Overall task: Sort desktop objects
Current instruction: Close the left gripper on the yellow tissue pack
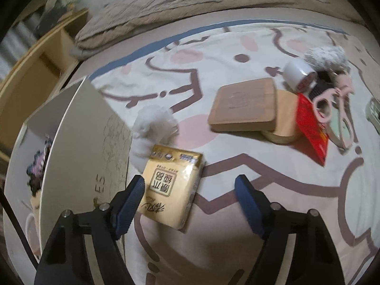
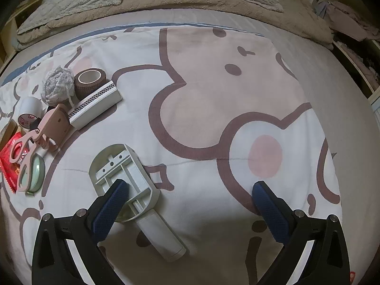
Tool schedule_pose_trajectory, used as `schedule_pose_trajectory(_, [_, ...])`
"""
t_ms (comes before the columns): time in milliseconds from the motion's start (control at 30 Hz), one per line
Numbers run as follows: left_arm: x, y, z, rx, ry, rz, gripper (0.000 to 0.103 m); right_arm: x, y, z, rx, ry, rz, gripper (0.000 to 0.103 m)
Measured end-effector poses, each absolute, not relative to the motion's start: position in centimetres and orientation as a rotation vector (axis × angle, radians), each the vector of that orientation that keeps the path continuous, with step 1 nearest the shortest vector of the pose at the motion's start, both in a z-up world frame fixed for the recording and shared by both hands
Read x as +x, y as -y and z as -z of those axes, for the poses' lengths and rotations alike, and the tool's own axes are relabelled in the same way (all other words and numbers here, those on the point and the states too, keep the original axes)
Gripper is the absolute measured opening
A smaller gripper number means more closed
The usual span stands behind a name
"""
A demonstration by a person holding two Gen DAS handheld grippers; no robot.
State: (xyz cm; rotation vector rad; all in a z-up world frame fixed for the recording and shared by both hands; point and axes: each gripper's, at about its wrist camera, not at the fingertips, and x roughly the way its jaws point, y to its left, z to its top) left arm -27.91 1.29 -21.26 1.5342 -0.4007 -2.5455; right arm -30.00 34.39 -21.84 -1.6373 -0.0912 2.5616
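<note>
My left claw point(image 1: 190, 187) hangs over the blanket point(image 1: 237, 213) with its jaws standing apart, and the yellow tissue pack point(image 1: 173, 185) lies between them: its left edge sits right at my left pad, whether touching I cannot tell, while a clear strip of blanket shows between the pack and my right pad, so I have no hold on it. Just left of the pack stands a white box point(image 1: 78, 154), its wall close against my left finger. Just beyond the pack lies a crumpled white tissue point(image 1: 154, 121). Farther off and to the pack's right a brown pad point(image 1: 244, 104) rests on a tan tape roll point(image 1: 285, 118), with a red packet point(image 1: 313, 128) beside them, pink scissors point(image 1: 332, 104) past that, and a white tape roll point(image 1: 299, 73) and a grey yarn ball point(image 1: 325, 55) farthest from the pack. My right claw point(image 2: 190, 194) is wide open and grips nothing; a pale tape dispenser point(image 2: 133, 190) lies on the blanket under my left pad there, its handle running back toward me, and the right pad is well clear of it. Beyond the dispenser to the left are the scissors, a white perforated box point(image 2: 95, 104) and a brown wrap roll point(image 2: 89, 80).
</note>
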Motion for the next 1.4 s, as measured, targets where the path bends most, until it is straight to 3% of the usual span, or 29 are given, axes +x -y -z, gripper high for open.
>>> schedule_pose_trajectory(267, [-28.5,0.8,22.3,1.553,0.277,2.451,0.073,-30.2,-34.6,21.9,-1.635,0.078,-2.566,0.103])
schedule_pose_trajectory(767, [-28.9,1.3,23.2,1.546,0.291,2.422,0.074,-30.7,-34.8,22.1,-1.625,0.060,-2.574,0.103])
schedule_pose_trajectory(1067, [-28.6,1.3,22.9,1.571,0.288,2.457,0.065,-30.9,-35.2,22.2,-1.626,-0.006,-2.561,0.103])
schedule_pose_trajectory(1400, [-26.8,0.1,22.5,1.618,0.362,2.524,0.063,-29.7,-35.3,22.1,-1.651,-0.021,-2.552,0.103])
